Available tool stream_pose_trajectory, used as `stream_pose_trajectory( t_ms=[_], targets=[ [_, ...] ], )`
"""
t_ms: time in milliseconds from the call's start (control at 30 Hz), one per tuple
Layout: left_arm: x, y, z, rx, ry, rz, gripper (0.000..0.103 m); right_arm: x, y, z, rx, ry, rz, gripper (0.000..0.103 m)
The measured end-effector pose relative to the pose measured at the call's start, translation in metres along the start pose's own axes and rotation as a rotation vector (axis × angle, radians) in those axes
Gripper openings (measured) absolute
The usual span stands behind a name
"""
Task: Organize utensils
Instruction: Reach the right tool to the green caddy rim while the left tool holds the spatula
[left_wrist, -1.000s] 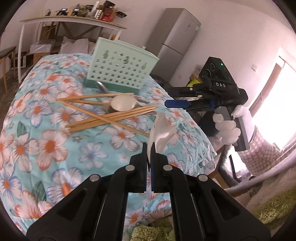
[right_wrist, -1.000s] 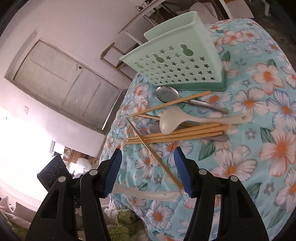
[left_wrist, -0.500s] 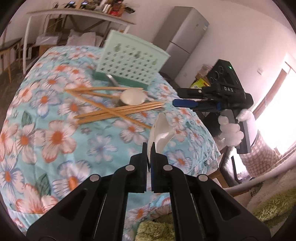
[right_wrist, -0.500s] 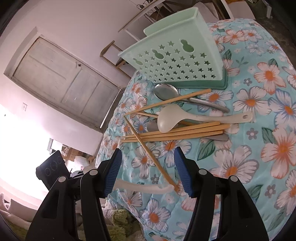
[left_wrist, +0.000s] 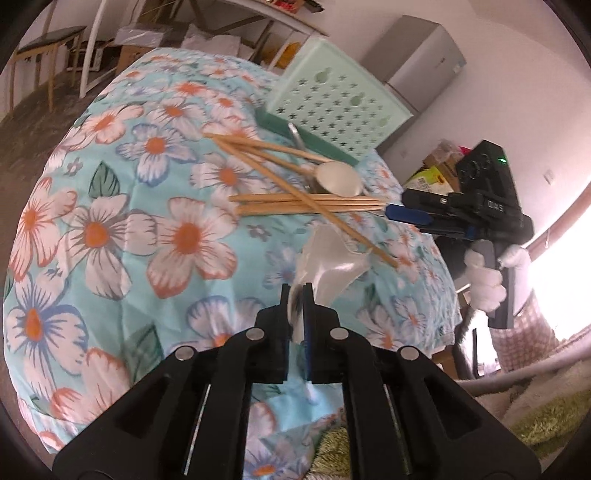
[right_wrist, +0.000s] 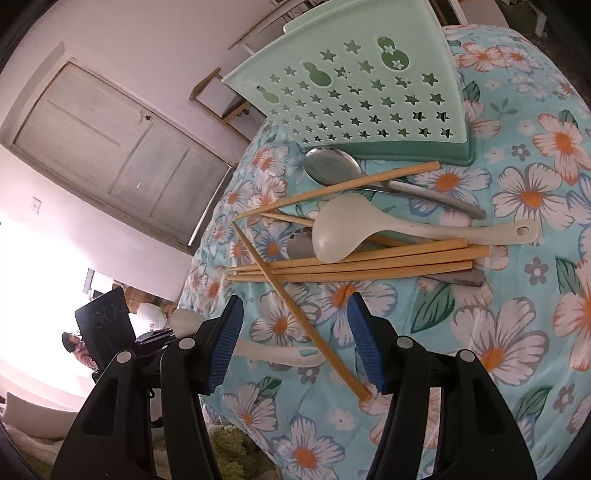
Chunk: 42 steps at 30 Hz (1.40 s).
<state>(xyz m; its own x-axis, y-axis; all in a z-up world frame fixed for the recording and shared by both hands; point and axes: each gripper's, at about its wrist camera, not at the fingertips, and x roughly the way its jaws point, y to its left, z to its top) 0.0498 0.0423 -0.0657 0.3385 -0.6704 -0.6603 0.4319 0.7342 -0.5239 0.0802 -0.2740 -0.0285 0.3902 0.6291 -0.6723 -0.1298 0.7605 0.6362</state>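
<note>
My left gripper (left_wrist: 294, 295) is shut on the handle of a white ceramic spoon (left_wrist: 328, 264), held just above the flowered cloth; the same spoon shows in the right wrist view (right_wrist: 280, 352). My right gripper (right_wrist: 295, 336) is open and empty, its fingers either side of a loose chopstick (right_wrist: 295, 314). Beyond lie a bundle of wooden chopsticks (right_wrist: 354, 266), a white rice paddle (right_wrist: 388, 229) and a metal spoon (right_wrist: 336, 168). The mint-green utensil holder (right_wrist: 354, 96) with star holes stands behind them, also in the left wrist view (left_wrist: 340, 107).
The table has a light-blue flowered cloth (left_wrist: 110, 229). A second metal utensil (right_wrist: 461, 278) lies under the chopstick bundle. A grey fridge (left_wrist: 417, 70) and a shelf stand behind; a green rug (left_wrist: 535, 417) lies at the table's near edge. A door (right_wrist: 110, 147) is at the left.
Both grippers have moved in over the table toward the utensil pile. My left gripper has kept the white spoon and lowered it toward the cloth. The right gripper has stayed open.
</note>
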Motion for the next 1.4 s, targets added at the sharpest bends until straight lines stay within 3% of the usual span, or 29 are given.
stream_pose_trajectory(
  t_ms=[367,533,633,933,1200,1400],
  targets=[
    [0.01,0.012,0.003,-0.076,-0.016,0.038,0.011,-0.002,-0.003,0.0,-0.011,-0.034,-0.05,0.058],
    [0.008,0.012,0.002,-0.084,-0.041,0.019,0.008,-0.009,0.008,-0.001,-0.089,-0.083,-0.113,0.057],
    [0.001,0.006,0.0,-0.053,-0.06,-0.03,0.004,-0.014,0.015,0.001,-0.136,-0.113,-0.161,0.056],
    [-0.03,-0.013,0.001,0.054,-0.115,-0.069,0.002,-0.007,0.028,0.029,-0.233,-0.154,-0.304,0.041],
    [-0.053,-0.004,0.013,0.034,-0.193,-0.061,0.002,0.043,0.027,0.066,-0.304,-0.125,-0.421,0.022],
    [-0.052,0.011,0.026,-0.007,-0.226,-0.057,0.002,0.082,0.019,0.085,-0.334,-0.1,-0.504,0.018]
  ],
)
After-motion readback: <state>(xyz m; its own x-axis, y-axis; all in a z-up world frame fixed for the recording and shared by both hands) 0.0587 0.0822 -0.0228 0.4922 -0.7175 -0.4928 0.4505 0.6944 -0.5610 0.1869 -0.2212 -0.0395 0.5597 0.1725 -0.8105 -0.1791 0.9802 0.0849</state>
